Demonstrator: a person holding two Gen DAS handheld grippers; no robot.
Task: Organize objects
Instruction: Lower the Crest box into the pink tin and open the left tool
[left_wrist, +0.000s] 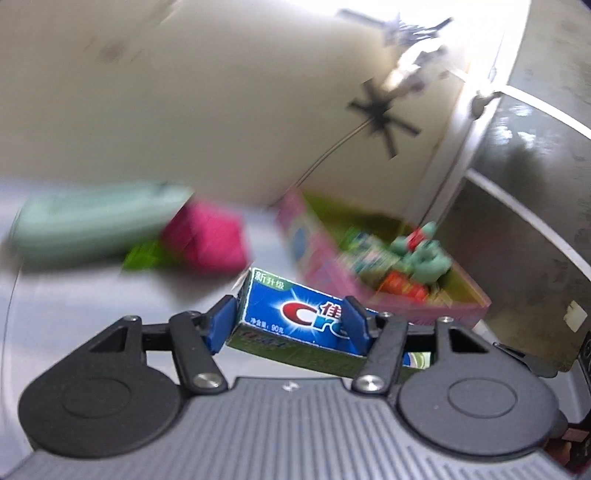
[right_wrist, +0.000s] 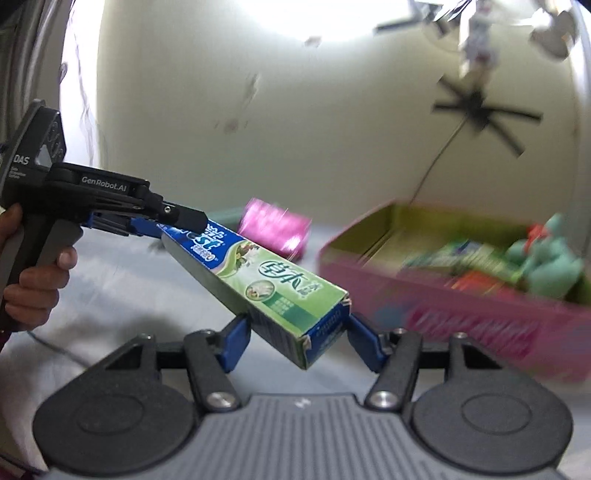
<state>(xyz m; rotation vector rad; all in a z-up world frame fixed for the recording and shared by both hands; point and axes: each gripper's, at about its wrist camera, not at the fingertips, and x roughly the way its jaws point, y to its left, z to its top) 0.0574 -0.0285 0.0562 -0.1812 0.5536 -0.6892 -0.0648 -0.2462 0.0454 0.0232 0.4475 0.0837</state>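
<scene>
I have the Crest toothpaste box (right_wrist: 258, 280) held off the table between my two grippers. My left gripper (left_wrist: 291, 325) is clenched across the blue end, both blue pads pressed on its sides. My right gripper (right_wrist: 295, 332) brackets the green end: its left pad touches the box, but its right pad looks just clear of the torn end flap, so I judge that side loose rather than grasping.

The pink tray (right_wrist: 461, 321), already holding a green plush toy (right_wrist: 546, 269) and small packs, sits ahead and to the right of my right gripper, near but not under the box. A magenta packet (right_wrist: 273, 229) lies beyond the box on the table.

The risk I see is the box pivoting. It is long and light, and the left grip is only at one end, so a quick swing could let the free end sag or twist out. If I let go early, it could land on the tray's near wall and tip outside. The frayed flap could also catch on my right pad.
</scene>
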